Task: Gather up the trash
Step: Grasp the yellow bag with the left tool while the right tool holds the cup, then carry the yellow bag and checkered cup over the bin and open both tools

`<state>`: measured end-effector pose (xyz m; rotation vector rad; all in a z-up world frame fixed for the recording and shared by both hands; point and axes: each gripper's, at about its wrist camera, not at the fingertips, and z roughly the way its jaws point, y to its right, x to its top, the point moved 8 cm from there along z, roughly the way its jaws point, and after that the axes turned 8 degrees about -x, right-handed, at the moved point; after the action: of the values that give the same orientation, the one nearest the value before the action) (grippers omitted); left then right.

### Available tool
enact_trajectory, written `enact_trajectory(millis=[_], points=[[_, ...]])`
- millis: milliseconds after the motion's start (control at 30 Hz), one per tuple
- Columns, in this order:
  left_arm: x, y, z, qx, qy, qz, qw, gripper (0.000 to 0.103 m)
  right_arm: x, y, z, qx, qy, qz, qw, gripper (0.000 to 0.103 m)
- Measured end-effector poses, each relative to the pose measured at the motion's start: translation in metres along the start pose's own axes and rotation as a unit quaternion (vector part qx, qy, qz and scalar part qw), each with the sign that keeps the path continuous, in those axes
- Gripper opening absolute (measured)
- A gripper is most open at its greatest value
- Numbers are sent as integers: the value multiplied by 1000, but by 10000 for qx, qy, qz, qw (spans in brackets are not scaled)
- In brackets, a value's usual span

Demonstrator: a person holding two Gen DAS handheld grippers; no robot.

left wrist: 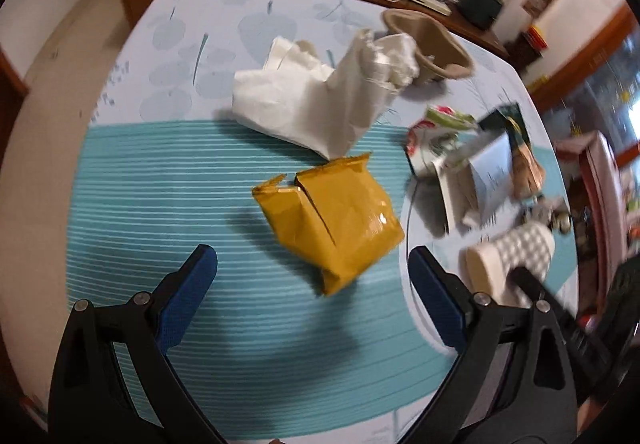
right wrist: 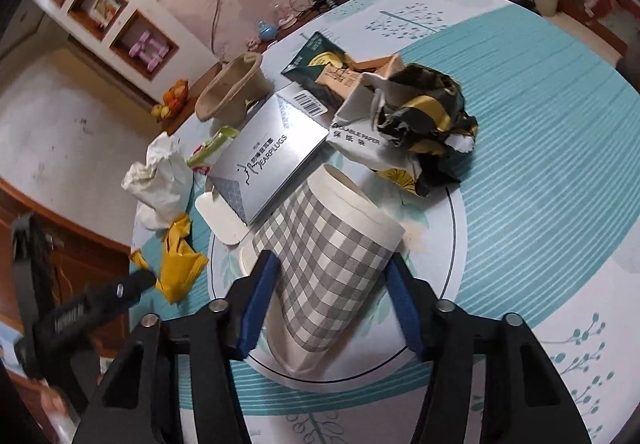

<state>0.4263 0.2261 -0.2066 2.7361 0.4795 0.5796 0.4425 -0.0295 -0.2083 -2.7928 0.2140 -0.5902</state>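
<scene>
The right gripper (right wrist: 326,308) is squeezing the checked cup (right wrist: 324,264); keep pressure gentle. The left gripper (left wrist: 312,272), fingers spread wide and empty, is nearing the yellow wrapper (left wrist: 332,219).

Left claw (left wrist: 312,264) spread (right claw (right wrist: 328,276) clamped).

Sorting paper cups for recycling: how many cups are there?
2: the checked cup lying between the right gripper fingers; the brown pulp cup at the table's far edge. Others may be hidden.
</scene>
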Motion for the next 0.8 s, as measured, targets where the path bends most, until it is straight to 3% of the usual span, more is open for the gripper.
enact_trajectory(millis=[233,367,467,533,633,800], points=[[13,5,19,-230,13,-501,9985,95,-3,-4,-5,-75,133,-521,9985,46],[12,8,27,-120,19,-669,9977,93,-7,-3,-5,-74,142,-649,9978,46],[13,13,28,125,150,-578,9981,76,-9,-1,-6,-16,135,-657,9977,45],[13,15,28,211,223,-458,9985,53,-9,-1,-8,27,137,-658,9977,44],[11,20,26,101,316,-505,9982,38,-11,1,-13,144,150,-626,9978,42],[-2,27,6,238,475,-313,9981,24,-17,4,-31,577,257,-479,9969,36]])
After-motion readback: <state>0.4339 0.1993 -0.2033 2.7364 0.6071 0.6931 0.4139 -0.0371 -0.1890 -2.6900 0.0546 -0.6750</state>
